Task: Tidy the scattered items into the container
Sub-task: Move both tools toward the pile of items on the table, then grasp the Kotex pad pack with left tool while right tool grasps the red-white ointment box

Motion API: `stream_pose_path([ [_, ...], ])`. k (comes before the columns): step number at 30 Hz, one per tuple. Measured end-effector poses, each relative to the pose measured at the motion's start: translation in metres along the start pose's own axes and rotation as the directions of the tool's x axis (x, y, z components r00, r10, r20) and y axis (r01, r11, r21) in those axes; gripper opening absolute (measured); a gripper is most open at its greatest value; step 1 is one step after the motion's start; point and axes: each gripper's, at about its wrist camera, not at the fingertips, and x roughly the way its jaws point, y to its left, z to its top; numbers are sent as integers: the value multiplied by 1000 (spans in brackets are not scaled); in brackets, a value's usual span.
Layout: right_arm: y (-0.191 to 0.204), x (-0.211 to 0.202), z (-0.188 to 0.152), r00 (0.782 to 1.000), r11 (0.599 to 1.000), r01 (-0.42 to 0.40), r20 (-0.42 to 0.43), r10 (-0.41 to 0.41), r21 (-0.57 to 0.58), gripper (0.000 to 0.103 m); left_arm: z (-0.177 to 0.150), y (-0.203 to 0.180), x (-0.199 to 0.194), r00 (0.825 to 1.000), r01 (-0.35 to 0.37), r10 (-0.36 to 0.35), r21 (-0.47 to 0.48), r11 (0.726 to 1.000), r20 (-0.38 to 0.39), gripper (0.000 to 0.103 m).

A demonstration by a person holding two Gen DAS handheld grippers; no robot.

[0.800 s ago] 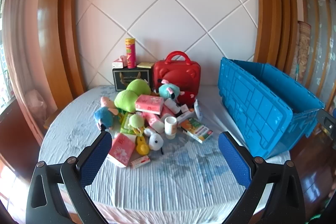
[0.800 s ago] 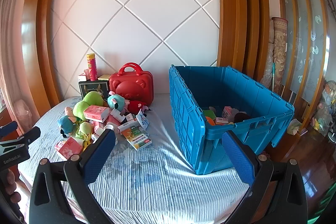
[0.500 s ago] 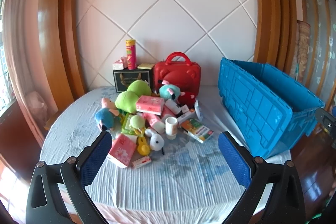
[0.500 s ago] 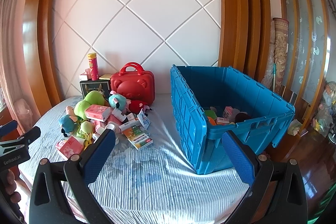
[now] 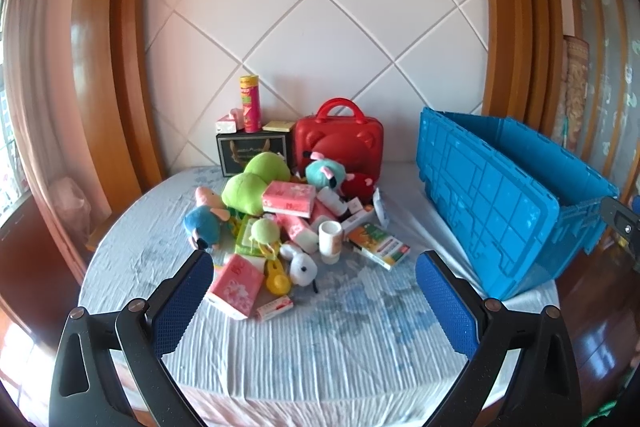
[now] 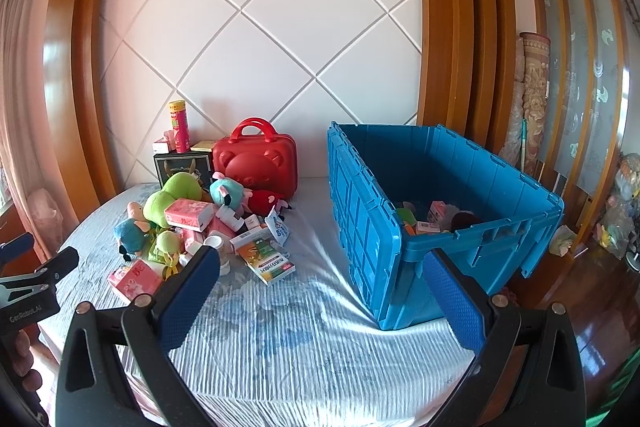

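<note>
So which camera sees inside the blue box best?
The right wrist view: it looks over the blue box's rim to a few items at the bottom. The left wrist view shows only its outer wall and far inner wall.

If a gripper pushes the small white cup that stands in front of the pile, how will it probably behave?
The white cup stands upright and looks taller than wide, so a push high up would probably tip it. Being round, it may then roll across the wrinkled tablecloth. It looks small and probably light, so it should lift easily; whether it is fragile I cannot tell.
</note>
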Motion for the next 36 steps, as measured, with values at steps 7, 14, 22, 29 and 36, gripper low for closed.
stream_pose_path([
  [7, 11, 3, 2, 1000, 1000, -6, -1, 6, -8, 103, -1, 7, 3, 1000, -5, 5, 1, 1000, -4, 102],
  [14, 24, 16, 2, 999, 1000, -26, -20, 25, -15, 103, -7, 18, 12, 999, -25, 25, -1, 1000, -27, 102],
  [22, 46, 48, -4, 993, 995, -90, -81, 86, -48, 103, -18, 56, 50, 990, -53, 42, -83, 995, -132, 102],
  [29, 58, 127, -24, 963, 985, -165, -223, 151, -47, 103, -48, 102, 117, 952, -157, 87, -225, 962, -294, 102],
  [36, 96, 233, -46, 884, 953, -297, -392, 254, -52, 103, -83, 134, 201, 843, -334, 225, -148, 931, -488, 101],
])
